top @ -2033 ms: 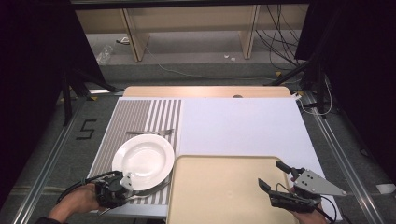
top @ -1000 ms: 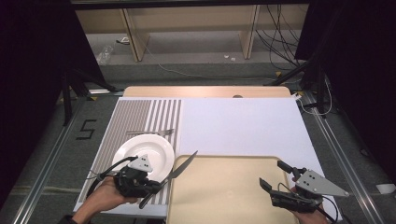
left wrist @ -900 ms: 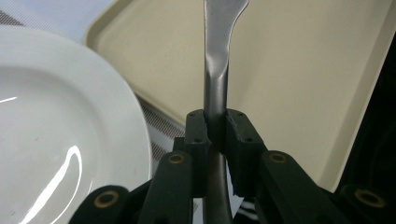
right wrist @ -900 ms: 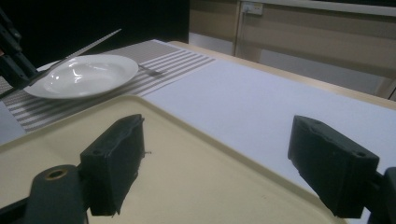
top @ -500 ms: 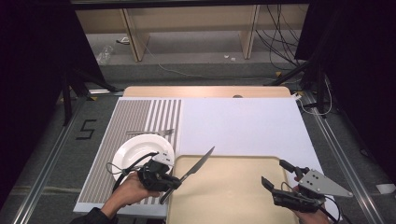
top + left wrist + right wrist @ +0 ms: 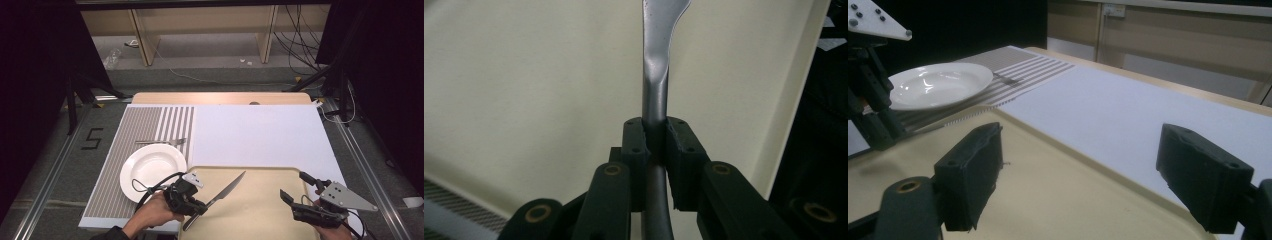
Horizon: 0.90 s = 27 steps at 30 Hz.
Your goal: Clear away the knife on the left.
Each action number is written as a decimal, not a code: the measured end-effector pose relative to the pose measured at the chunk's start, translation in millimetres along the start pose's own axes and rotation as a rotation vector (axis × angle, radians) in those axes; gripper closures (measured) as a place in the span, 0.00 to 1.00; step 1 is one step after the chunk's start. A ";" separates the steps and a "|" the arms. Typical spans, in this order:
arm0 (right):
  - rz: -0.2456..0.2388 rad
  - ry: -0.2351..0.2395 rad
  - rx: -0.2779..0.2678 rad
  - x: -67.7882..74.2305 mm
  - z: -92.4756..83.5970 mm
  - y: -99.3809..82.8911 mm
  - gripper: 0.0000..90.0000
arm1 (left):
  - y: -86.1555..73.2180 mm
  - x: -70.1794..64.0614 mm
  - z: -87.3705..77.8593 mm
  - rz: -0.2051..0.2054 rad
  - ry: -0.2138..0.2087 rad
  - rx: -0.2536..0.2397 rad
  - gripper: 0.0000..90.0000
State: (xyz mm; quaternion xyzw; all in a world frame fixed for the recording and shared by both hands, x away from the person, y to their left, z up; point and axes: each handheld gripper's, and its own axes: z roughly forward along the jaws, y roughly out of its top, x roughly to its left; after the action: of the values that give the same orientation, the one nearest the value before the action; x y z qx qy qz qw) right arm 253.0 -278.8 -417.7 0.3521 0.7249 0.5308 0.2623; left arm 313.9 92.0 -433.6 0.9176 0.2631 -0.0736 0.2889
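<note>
While the left gripper clamps the slim silver table knife, it's come off the striped placemat over the beige plastic tray.
Left gripper view: jaws pinch the handle, so set-down looks next. Right gripper view: right gripper empty, wide open.

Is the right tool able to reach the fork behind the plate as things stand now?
Probably yes. The right tool is open and empty over the tray. The fork lies on the striped mat beyond the plate, so the hand must cross the table, where the left tool holds a knife.
</note>
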 end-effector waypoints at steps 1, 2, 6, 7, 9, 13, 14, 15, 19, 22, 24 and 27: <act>0.001 0.001 -0.005 -0.1 0.3 -0.1 0.22 | 0.2 -1.7 1.9 0.008 -0.003 0.009 0.88; 0.002 0.001 -0.005 0.0 0.1 0.2 0.22 | 0.1 -3.9 3.8 0.005 -0.006 0.019 0.88; -0.002 0.001 -0.001 0.1 0.8 -0.9 0.22 | -0.2 -7.7 10.4 0.008 -0.018 0.044 0.88; 0.003 0.001 -0.004 0.0 1.0 -0.9 0.22 | -0.7 -8.9 12.4 0.010 -0.021 0.056 0.88; 0.005 0.002 -0.004 0.0 0.3 -0.3 0.22 | -1.4 -11.1 16.0 0.018 -0.027 0.072 0.88; 0.002 0.001 -0.003 -0.1 0.7 -1.1 0.22 | -2.4 -13.5 20.1 0.017 -0.033 0.096 0.88; 0.005 0.002 -0.001 0.0 0.1 -0.6 0.22 | -2.9 -13.9 21.0 0.020 -0.029 0.106 0.88; 0.002 0.002 -0.001 -0.1 -0.1 -0.3 0.22 | -3.4 -14.4 21.9 0.018 -0.024 0.112 0.88; -0.001 0.001 0.001 0.1 0.8 -1.1 0.22 | -5.3 -16.0 26.5 0.017 -0.017 0.134 0.88; -0.001 0.002 -0.001 0.6 0.9 -0.7 0.22 | -6.2 -17.4 28.4 0.027 -0.016 0.147 0.88; -0.005 0.001 0.007 0.9 1.1 -1.4 0.22 | -6.8 -17.7 28.8 0.025 -0.017 0.151 0.88; -0.004 0.001 0.006 0.6 1.1 -1.1 0.22 | -8.4 -18.8 31.9 0.030 -0.008 0.171 0.88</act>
State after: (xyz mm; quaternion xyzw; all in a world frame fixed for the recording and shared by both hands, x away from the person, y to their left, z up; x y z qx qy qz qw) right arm 253.2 -277.9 -419.0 0.3510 0.7273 0.5285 0.2618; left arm 294.0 71.5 -458.6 0.9424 0.2410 -0.0950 0.2116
